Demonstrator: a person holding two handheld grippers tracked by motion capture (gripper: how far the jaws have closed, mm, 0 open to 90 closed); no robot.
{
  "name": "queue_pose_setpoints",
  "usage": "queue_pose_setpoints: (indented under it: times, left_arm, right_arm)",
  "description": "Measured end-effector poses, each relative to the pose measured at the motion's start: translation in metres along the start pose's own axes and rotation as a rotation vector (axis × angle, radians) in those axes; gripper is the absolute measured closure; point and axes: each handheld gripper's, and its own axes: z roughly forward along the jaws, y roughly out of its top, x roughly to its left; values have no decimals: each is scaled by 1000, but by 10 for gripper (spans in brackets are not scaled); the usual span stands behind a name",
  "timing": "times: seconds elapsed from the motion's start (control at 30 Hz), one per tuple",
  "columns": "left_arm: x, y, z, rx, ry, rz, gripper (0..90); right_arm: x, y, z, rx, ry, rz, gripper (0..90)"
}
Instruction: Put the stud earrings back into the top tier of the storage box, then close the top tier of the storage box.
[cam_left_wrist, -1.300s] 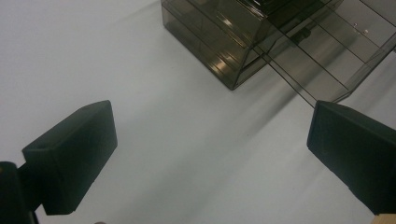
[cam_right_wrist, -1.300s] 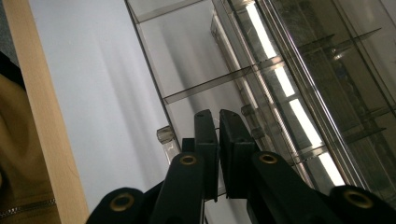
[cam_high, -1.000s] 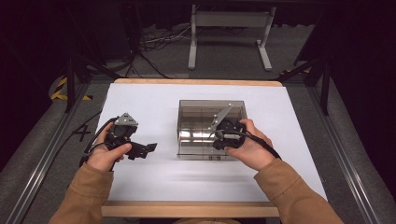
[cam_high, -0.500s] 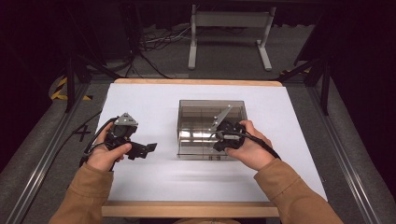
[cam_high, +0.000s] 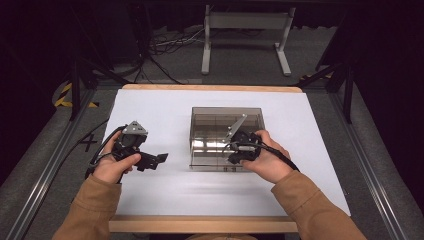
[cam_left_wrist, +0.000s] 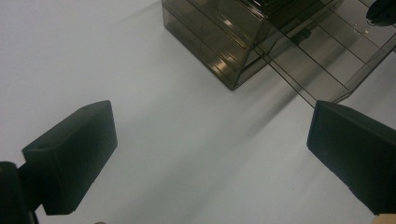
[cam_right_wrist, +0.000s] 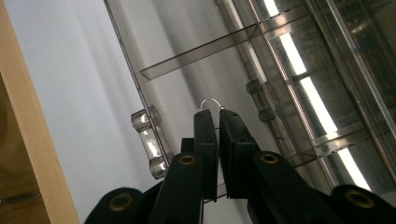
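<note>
Nearest the person, the left gripper (cam_high: 150, 160) is hovering over bare white tabletop (cam_high: 165, 195), jaws spread wide with nothing between them, pointing toward the box. Just past it, the right gripper (cam_right_wrist: 215, 115) is working at the near edge of the smoked clear plastic box (cam_high: 226, 134), which is sitting around the middle of the table. In the right gripper view its jaws are pressed nearly together, pinching the thin wire bail (cam_right_wrist: 211, 101) of the latch on the box's front, beside the little clear hinge barrels (cam_right_wrist: 148, 140).

Handling guess: the box is looking light, stiff and slick, with thin walls that would probably crack or scuff if squeezed hard. It will likely skate on the smooth tabletop when tugged, so the free gripper could steady a corner or side wall. The wire loop is springy and tiny, so I'd be gripping it close to the tips and pulling gently rather than yanking.

Room-wise, there is plenty of open white surface left, right and behind the box. The wooden front edge (cam_high: 200, 225) is sitting fairly near, so moves are better directed away from the person. Beyond the far edge, a metal stand (cam_high: 245, 37) and cables (cam_high: 165, 47) are sitting on the floor, well clear.
</note>
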Motion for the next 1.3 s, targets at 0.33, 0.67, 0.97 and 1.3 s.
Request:
queue_pose_setpoints:
  times: [0.33,0.67,0.97,1.3]
  left_arm:
    - [0,0,0,0,1,2,22]
    - [0,1,1,8,-3,4,22]
    - [-1,4,3,6,-10,10,22]
    - [-1,6,5,9,-16,10,22]
  right_arm:
    - [0,-1,-1,-9,-4,5,839]
    - [2,-5,-15,-71,-18,-8,900]
    - [9,-16,-29,-132,9,-15,900]
    - [19,-30,-37,-161,44,-27,900]
